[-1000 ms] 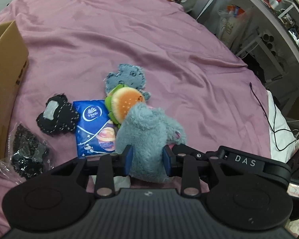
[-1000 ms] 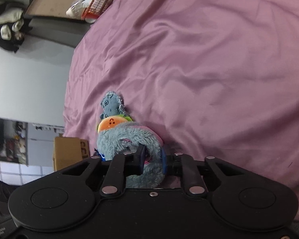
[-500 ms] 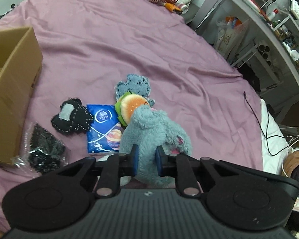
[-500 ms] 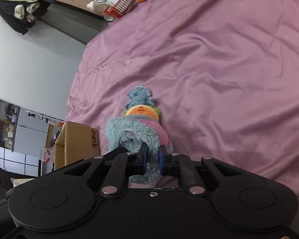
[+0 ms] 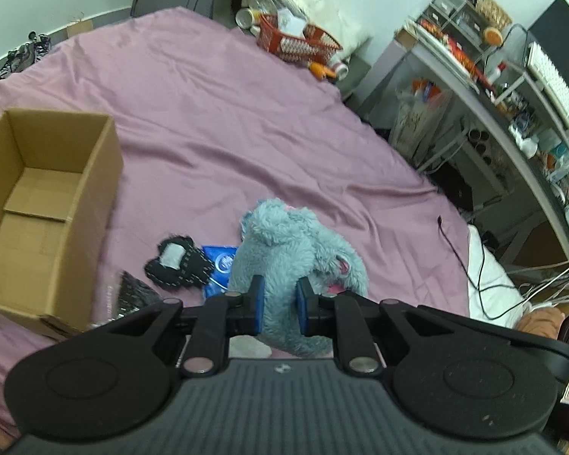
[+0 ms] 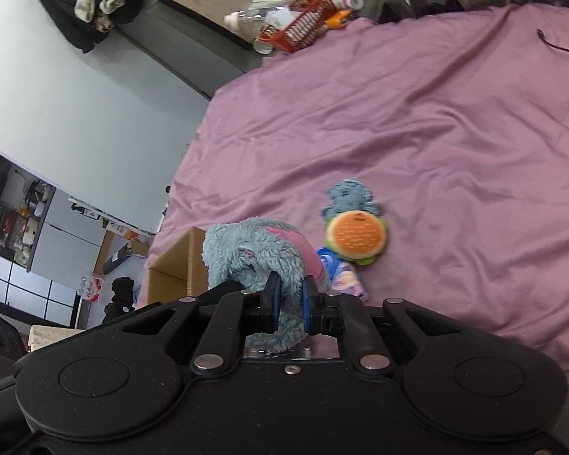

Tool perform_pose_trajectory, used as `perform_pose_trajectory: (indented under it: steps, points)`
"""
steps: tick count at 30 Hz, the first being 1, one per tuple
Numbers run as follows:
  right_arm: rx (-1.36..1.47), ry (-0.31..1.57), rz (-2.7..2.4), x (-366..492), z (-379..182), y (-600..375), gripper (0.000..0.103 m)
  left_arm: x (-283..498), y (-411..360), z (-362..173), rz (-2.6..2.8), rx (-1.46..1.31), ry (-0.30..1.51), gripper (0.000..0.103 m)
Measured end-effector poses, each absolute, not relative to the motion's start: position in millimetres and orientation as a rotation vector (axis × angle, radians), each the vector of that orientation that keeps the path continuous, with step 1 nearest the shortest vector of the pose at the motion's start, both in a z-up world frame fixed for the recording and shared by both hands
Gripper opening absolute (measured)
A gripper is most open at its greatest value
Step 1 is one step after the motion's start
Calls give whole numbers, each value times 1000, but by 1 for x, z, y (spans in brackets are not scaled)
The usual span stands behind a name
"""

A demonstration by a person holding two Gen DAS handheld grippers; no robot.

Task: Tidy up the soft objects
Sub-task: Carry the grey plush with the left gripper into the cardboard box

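gripping one grey plush (image 5: pixel 284 250) in both claws (image 5: pixel 278 305) (image 6: pixel 289 303), beside open box (image 5: pixel 38 204), above purple sheet (image 5: pixel 208 113)

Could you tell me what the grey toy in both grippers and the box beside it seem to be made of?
The grey toy looks like long-pile synthetic plush: its fuzzy, matte surface dents where the left gripper and right gripper pinch it. The box seems to be plain brown corrugated cardboard, matte, with creased bottom flaps.

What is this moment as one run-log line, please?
left gripper: shut on grey plush toy | right gripper: shut on grey plush toy | cardboard box: open
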State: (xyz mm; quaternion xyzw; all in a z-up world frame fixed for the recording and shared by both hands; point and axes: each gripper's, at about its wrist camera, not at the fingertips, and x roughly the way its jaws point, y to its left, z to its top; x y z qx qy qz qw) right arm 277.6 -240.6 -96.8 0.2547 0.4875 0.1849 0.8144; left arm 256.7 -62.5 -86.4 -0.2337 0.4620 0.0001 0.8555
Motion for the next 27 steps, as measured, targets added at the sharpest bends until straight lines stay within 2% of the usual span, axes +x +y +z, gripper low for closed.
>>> perform_pose_trajectory:
  steps: [14,27]
  points:
    - [492,1002,446,266,-69,-176,12,230,-3,-54,32,-539,882,16]
    - [432,1015,490,268,-65,-113,12,216,56,-49,79,-603,841,16]
